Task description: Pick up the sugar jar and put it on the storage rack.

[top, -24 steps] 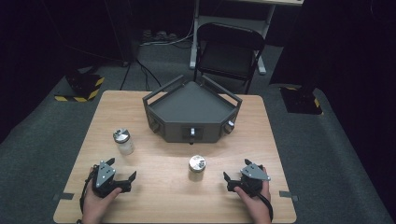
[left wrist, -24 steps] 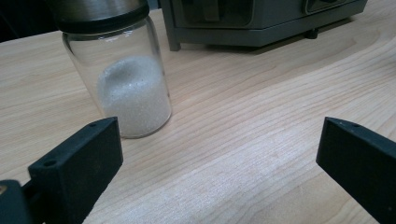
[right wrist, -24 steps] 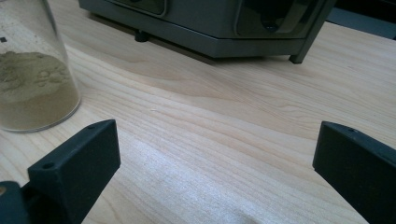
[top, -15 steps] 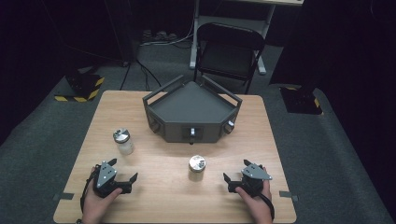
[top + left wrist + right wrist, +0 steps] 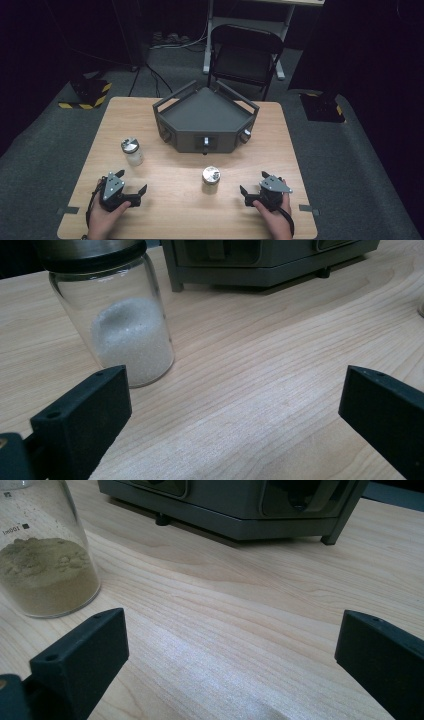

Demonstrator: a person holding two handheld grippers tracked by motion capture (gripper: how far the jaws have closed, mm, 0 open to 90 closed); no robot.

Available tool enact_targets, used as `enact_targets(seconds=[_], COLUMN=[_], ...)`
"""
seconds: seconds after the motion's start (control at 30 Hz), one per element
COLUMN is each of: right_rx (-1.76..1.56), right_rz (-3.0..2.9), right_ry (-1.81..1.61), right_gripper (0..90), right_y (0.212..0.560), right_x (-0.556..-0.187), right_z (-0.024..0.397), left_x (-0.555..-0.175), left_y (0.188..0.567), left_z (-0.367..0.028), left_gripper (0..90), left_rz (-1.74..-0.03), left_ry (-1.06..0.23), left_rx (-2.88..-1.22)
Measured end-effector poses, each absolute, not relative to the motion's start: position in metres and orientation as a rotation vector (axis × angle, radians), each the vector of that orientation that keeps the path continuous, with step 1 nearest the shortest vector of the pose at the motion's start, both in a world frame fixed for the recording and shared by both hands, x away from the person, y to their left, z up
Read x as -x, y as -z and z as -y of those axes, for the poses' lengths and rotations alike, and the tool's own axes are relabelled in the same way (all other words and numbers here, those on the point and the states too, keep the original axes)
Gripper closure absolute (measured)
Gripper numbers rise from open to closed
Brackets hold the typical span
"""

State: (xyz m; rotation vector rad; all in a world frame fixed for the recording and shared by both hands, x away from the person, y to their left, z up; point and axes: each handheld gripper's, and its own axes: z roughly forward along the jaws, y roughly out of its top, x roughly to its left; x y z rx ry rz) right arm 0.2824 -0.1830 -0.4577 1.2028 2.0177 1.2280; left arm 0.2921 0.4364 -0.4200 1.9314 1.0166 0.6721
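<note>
Standing upright, lids up: white-grain jar (image 5: 132, 151), green-powder jar (image 5: 211, 180)

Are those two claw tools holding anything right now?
No. Both the left hand-held gripper and the right hand-held gripper are open and empty; the white jar and the green jar stand untouched on the table.

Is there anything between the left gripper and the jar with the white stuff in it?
No. In the high view, just bare wooden table lies between the open left gripper and the jar.
</note>
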Motion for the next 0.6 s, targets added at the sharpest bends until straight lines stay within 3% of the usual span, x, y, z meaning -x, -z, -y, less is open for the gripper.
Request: enact_targets(seconds=[0.6], right_rx=[-1.199], right_rz=[-2.023], right_ry=[-1.231], right_gripper=[0.5], right_y=[0.4575], right_x=[-0.2827], right_z=[0.1834], left_x=[-0.2889], left_y=[0.4205], left_z=[-0.438], left_gripper=[0.8], left_rz=[-1.016], left_ry=[-0.683], left_rx=[-1.893])
